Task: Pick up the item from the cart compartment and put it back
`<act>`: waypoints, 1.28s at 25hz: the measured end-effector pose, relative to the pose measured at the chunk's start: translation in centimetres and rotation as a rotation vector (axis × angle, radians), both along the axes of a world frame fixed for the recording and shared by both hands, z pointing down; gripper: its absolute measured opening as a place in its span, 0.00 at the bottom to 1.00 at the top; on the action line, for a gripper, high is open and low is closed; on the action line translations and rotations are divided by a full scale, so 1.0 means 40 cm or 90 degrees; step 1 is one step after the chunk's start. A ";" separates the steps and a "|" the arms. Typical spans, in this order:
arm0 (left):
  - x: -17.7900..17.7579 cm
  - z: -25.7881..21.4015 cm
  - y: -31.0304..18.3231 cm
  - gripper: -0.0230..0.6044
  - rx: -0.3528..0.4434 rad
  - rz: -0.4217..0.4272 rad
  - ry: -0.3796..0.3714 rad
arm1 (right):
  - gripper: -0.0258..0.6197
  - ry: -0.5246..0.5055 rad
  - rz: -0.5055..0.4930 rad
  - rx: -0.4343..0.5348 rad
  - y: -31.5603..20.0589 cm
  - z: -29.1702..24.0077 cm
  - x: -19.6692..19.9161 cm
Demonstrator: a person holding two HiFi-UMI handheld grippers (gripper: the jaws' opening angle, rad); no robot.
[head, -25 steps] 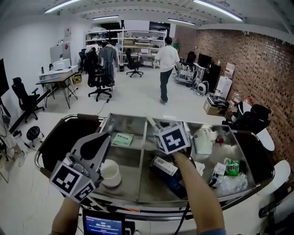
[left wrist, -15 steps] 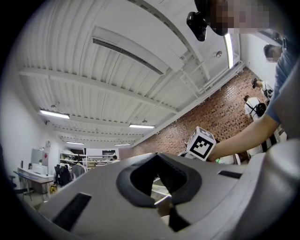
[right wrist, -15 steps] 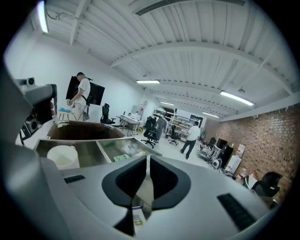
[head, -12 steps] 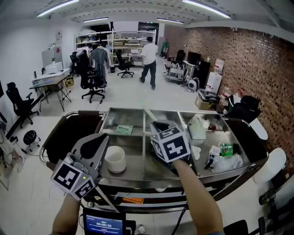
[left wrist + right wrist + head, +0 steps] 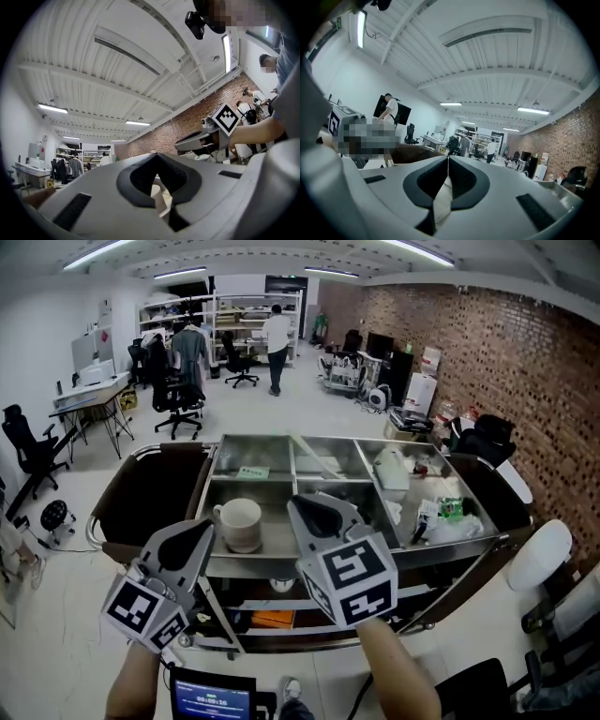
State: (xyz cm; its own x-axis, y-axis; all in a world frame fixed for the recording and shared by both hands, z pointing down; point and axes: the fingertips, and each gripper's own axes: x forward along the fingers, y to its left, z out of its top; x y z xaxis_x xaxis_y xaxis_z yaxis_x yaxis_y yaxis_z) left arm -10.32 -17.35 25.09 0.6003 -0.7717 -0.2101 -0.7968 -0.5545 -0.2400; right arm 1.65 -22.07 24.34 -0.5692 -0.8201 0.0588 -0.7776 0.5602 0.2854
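**Left tool** [image 5: 156, 157]: I read its jaws as pressed together at the tips, pinching nothing. Through the notch behind them I see the white mug [image 5: 241, 522].

**Right tool** [image 5: 448, 159]: its jaws have just been closing and now meet tip to tip, with nothing caught between the pads.

**Position:** in the head view both tools hang on the near side of the cart [image 5: 248, 563], over its front rim. The left tool is before the left compartments. The right tool is before the middle ones and covers most of the middle front compartment.

**The task's item:** neither tool carries anything, and the goods I see all lie in the cart. I cannot tell which of them is the item.

**Cart contents:**
- The mug stands upright in the left front compartment.
- A green-printed card [image 5: 252, 472] lies flat in the left rear compartment.
- A white jug [image 5: 391, 472], a green packet [image 5: 451, 509] and a crumpled clear bag [image 5: 455, 529] share the right compartment.
- A dark brown bin [image 5: 141, 498] forms the cart's left end.
- An orange object [image 5: 274, 619] lies on the cart's lower shelf.

**Surroundings:** beyond the cart's far side a person [image 5: 277, 336] stands on the open floor, back turned. A brick wall [image 5: 506, 343] runs along the cart's right.
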 end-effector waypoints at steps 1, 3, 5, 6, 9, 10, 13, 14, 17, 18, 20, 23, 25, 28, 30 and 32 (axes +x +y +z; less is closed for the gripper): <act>-0.005 0.013 0.014 0.04 -0.006 0.001 -0.001 | 0.05 -0.006 -0.003 0.010 0.033 -0.003 -0.008; -0.014 0.037 0.041 0.04 -0.021 0.004 0.002 | 0.05 -0.020 -0.007 0.028 0.094 -0.004 -0.021; -0.025 0.052 0.072 0.04 -0.029 0.004 0.007 | 0.04 -0.037 -0.012 0.038 0.152 0.003 -0.030; -0.031 0.056 0.087 0.04 -0.030 0.001 0.010 | 0.04 -0.045 -0.015 0.039 0.182 0.008 -0.037; -0.053 0.065 0.125 0.04 -0.030 -0.010 0.016 | 0.04 -0.071 -0.015 0.053 0.260 0.012 -0.045; -0.059 0.070 0.135 0.04 -0.029 -0.014 0.015 | 0.04 -0.084 -0.013 0.059 0.280 0.014 -0.044; -0.064 0.097 0.164 0.04 -0.048 -0.024 0.008 | 0.04 -0.117 -0.013 0.073 0.321 0.032 -0.033; -0.066 0.106 0.171 0.04 -0.058 -0.028 0.009 | 0.04 -0.124 -0.011 0.078 0.328 0.043 -0.025; -0.079 0.123 0.187 0.04 -0.076 -0.041 0.020 | 0.04 -0.150 -0.001 0.067 0.339 0.086 0.000; -0.081 0.125 0.192 0.04 -0.077 -0.043 0.022 | 0.04 -0.159 -0.003 0.054 0.343 0.099 0.002; -0.079 0.123 0.196 0.04 -0.072 -0.046 0.020 | 0.04 -0.163 -0.005 0.027 0.349 0.116 0.002; -0.063 0.126 0.199 0.04 -0.068 -0.047 0.017 | 0.04 -0.155 -0.004 0.033 0.353 0.128 0.013; -0.060 0.136 0.206 0.04 -0.075 -0.051 0.018 | 0.04 -0.145 -0.005 0.040 0.360 0.133 0.014; -0.059 0.145 0.211 0.04 -0.082 -0.055 0.018 | 0.04 -0.136 -0.011 0.030 0.373 0.136 0.009; -0.055 0.149 0.213 0.04 -0.083 -0.055 0.018 | 0.04 -0.134 -0.012 0.024 0.376 0.141 0.012; -0.048 0.149 0.217 0.04 -0.081 -0.053 0.017 | 0.04 -0.134 -0.013 0.023 0.378 0.145 0.014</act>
